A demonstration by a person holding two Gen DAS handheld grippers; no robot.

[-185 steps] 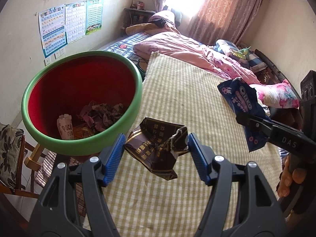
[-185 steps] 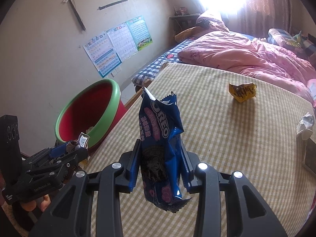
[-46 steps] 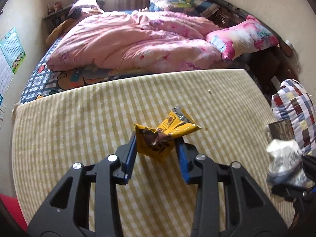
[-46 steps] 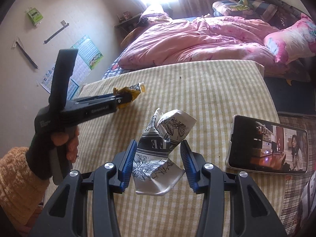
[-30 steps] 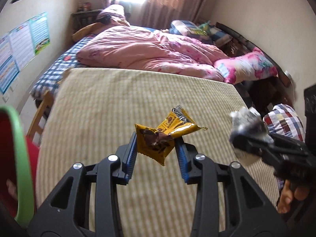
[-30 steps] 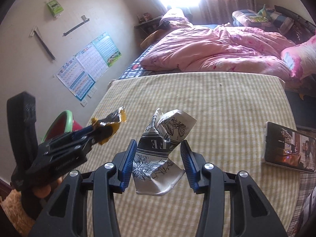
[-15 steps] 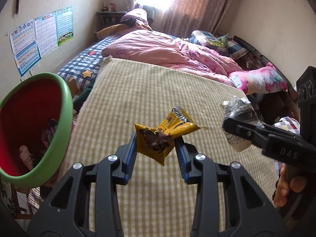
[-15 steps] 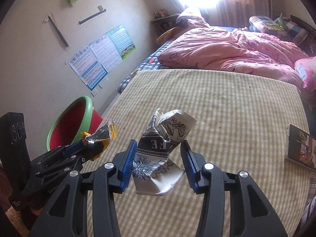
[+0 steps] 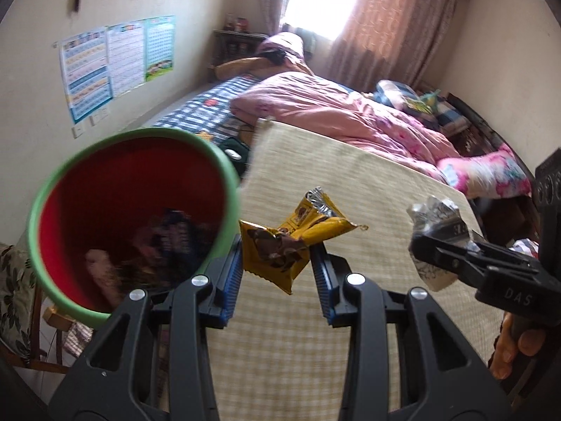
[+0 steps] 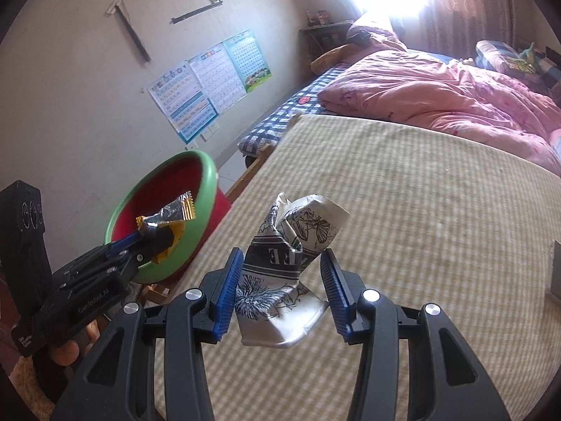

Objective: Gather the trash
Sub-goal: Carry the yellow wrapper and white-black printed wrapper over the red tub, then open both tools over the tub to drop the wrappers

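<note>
At the near left edge of the checked table (image 9: 350, 333) stands the red bin (image 9: 105, 193) with its green rim, already holding trash. The left gripper (image 9: 277, 266), clamped on a yellow wrapper (image 9: 280, 242), hangs just right of that rim; the right gripper (image 10: 282, 280) pinches a white printed wrapper (image 10: 280, 280) over the table. Letting go too early would likely drop either piece outside the bin. The right gripper's body reads "DAS"; the white wrapper shows "E".

glossy foil yellow wrapper (image 9: 294, 242), crumpled paper cup (image 10: 284, 273), woven tablecloth (image 10: 420, 210)

Pink quilt (image 9: 350, 119), wall charts (image 10: 210, 84)
</note>
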